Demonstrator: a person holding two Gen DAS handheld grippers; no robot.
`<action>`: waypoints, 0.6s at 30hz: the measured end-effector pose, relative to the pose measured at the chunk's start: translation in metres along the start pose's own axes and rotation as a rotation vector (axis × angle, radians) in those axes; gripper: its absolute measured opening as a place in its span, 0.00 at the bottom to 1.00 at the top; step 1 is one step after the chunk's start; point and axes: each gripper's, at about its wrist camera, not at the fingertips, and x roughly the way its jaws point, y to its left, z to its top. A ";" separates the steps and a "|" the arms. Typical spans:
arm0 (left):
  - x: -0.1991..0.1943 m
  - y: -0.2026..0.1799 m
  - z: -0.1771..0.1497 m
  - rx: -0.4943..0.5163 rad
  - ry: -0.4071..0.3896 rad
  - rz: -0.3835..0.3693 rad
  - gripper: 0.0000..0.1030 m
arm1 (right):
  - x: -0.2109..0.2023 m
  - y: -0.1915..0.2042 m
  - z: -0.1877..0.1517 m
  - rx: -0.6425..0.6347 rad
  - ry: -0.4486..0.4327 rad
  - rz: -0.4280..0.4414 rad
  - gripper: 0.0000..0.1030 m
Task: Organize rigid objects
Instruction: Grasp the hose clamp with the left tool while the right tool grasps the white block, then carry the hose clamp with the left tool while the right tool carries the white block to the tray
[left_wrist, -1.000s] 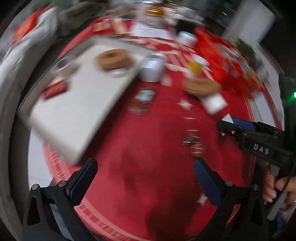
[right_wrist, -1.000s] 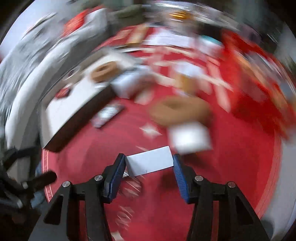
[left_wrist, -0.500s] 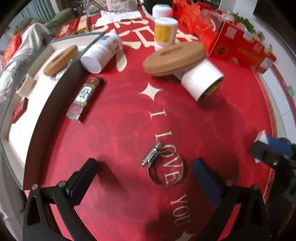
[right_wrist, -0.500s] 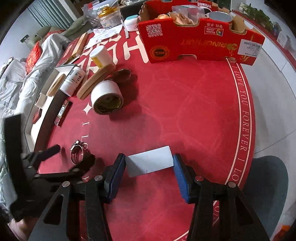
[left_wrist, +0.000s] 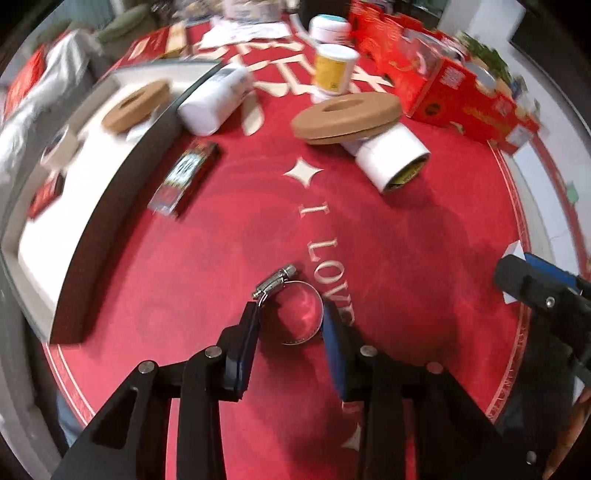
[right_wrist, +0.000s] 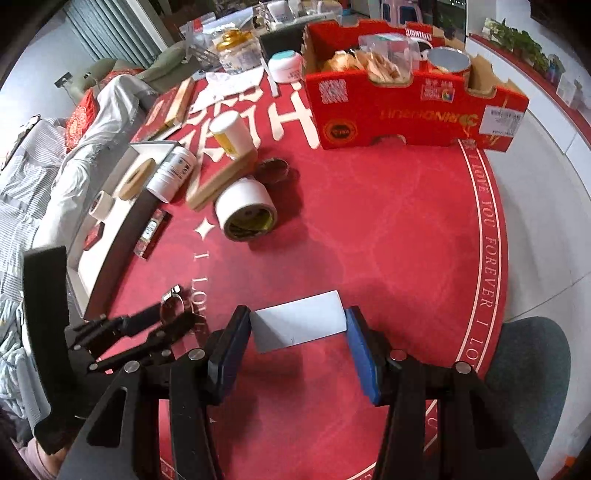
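Note:
A metal hose clamp (left_wrist: 295, 310) lies on the red tablecloth; it also shows in the right wrist view (right_wrist: 173, 301). My left gripper (left_wrist: 290, 321) is closed down around it, pads against both sides of the ring. My right gripper (right_wrist: 299, 326) is shut on a white card (right_wrist: 300, 325) and holds it above the cloth. A white tray (left_wrist: 74, 177) with a dark wall stands at the left and holds a tan disc (left_wrist: 135, 105) and small items.
On the cloth lie a white tape roll (left_wrist: 393, 160), a tan disc (left_wrist: 345, 118), a white bottle (left_wrist: 212, 99), a yellow-labelled jar (left_wrist: 334, 68) and a small red box (left_wrist: 184, 177). A red carton (right_wrist: 406, 99) stands at the back right.
My left gripper has moved down onto the hose clamp and its jaws have closed from wide open to either side of the ring. The right gripper keeps the card.

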 end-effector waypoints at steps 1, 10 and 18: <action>-0.008 0.005 -0.002 -0.016 -0.017 -0.005 0.36 | -0.003 0.002 0.000 -0.006 -0.008 0.003 0.52; -0.129 0.023 0.005 -0.158 -0.271 0.017 0.36 | -0.044 0.030 0.012 -0.065 -0.113 0.104 0.52; -0.240 0.013 0.020 -0.200 -0.452 -0.080 0.36 | -0.123 0.053 0.027 -0.099 -0.295 0.201 0.52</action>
